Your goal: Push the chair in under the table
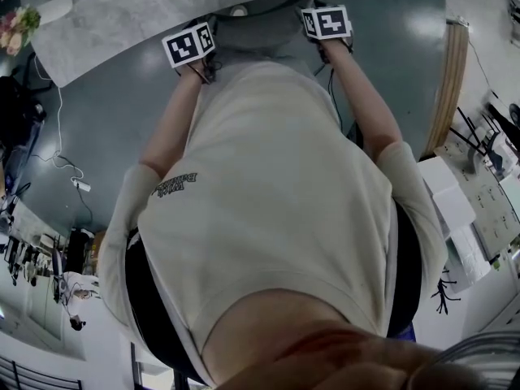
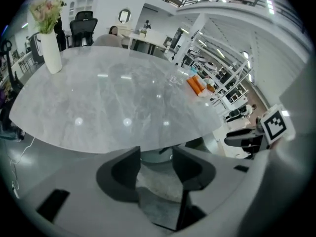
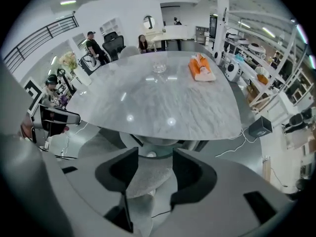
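I am pinching the padded back of the grey fabric-covered chair with both tools. The left gripper and the right gripper are each clamping its top edge between wide-set jaws. The chair is standing at the near edge of the pale grey-veined marble table, back toward me and seat facing far. The back's long edge is running left to right. If I am pushing unevenly, the chair is likely skewing. The fabric may be slipping, or the seat could be hitting the table's grey pedestal and rocking the tall white vase.
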`<state>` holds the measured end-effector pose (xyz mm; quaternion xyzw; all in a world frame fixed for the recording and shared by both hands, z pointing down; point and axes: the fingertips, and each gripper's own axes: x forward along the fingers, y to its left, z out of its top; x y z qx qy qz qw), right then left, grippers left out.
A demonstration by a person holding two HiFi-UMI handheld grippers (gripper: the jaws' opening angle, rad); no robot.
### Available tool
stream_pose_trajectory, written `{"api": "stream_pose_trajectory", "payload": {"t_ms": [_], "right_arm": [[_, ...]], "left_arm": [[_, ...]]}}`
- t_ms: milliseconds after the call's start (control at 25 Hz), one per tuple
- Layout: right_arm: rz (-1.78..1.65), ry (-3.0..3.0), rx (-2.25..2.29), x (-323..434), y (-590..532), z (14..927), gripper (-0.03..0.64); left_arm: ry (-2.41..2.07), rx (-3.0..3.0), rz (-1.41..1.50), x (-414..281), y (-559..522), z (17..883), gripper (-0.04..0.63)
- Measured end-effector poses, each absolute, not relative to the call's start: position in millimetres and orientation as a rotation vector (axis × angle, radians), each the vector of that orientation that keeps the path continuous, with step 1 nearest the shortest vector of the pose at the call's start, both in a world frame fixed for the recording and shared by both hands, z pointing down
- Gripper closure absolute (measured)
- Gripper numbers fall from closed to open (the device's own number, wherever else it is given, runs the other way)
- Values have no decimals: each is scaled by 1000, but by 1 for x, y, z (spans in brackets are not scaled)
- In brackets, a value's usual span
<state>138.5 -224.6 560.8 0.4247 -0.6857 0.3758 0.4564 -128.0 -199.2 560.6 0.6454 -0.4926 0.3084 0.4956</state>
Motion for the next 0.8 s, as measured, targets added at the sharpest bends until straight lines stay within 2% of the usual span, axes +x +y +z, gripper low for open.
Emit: {"api": "stream_pose_trajectory", "payload": {"t_ms": [360,480,640,800], "right_arm": [[884,-1952,1129,94,-267,455,393],[804,-2073,1155,72,-279,410,400],[661,-2189,1197,56,-291,357,430],[587,-2290,1270,52,-300,310,461]], "left_arm": [[-1205,1863,609,-96,-252,473,393],[-1239,1982,585,-92,-269,440,422],[-1263,2103,471,-86,-285,388,506],[-1288,2184,326,-85,-300,335,541]]}}
